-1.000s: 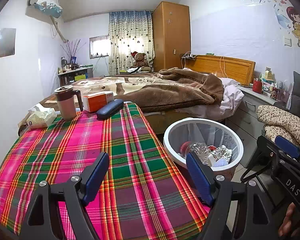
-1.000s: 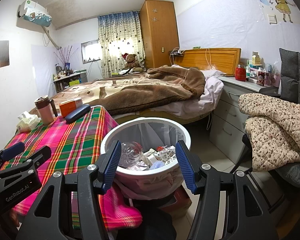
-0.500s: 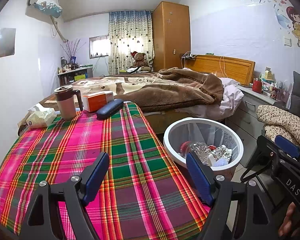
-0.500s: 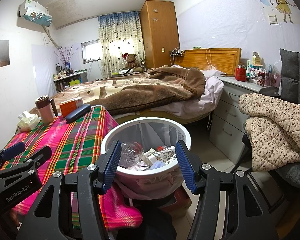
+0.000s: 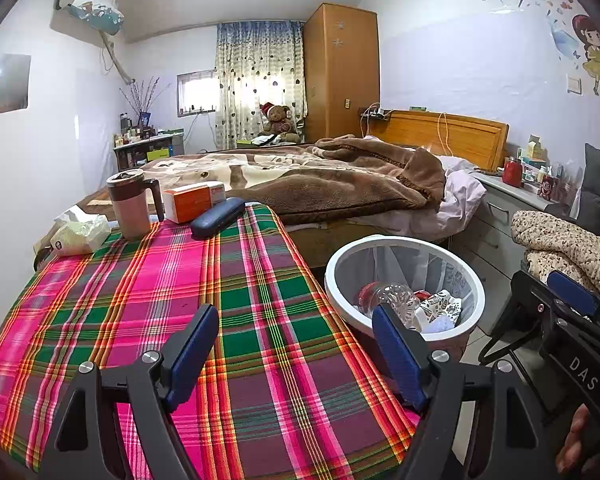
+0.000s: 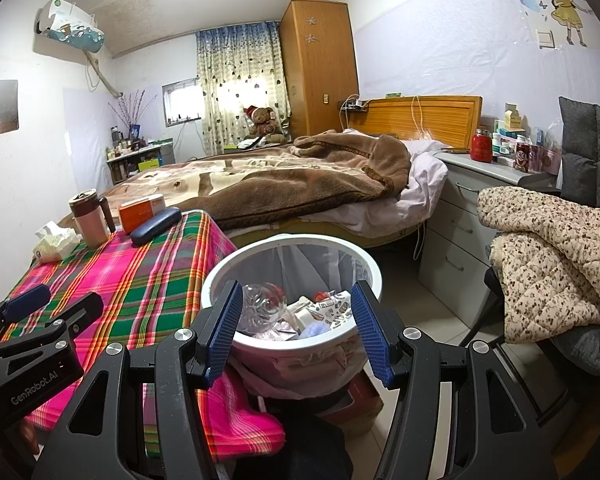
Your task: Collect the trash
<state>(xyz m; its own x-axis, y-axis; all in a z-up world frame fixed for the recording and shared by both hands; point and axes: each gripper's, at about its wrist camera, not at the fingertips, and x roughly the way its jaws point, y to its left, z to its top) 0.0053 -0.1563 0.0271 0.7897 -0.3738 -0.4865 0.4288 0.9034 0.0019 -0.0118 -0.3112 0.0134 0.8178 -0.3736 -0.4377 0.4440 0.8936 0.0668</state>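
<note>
A white trash bin [image 5: 404, 242] with a clear liner stands on the floor right of the plaid table [image 5: 220, 300]; it also shows in the right wrist view [image 6: 296, 242]. Inside lie a crushed clear plastic bottle [image 6: 260, 308] and printed paper scraps [image 6: 332, 310]. My left gripper [image 5: 294, 344] is open and empty above the table's near right edge. My right gripper [image 6: 296, 328] is open and empty, just in front of the bin's near rim. The left gripper also shows at the left of the right wrist view [image 6: 40, 312].
At the table's far end stand a brown mug [image 5: 130, 202], an orange box [image 5: 190, 200], a dark blue glasses case [image 5: 218, 218] and a tissue pack [image 5: 80, 234]. A bed [image 5: 300, 184] lies behind. A grey drawer unit [image 6: 460, 236] and a quilted blanket on a chair [image 6: 548, 256] are at the right.
</note>
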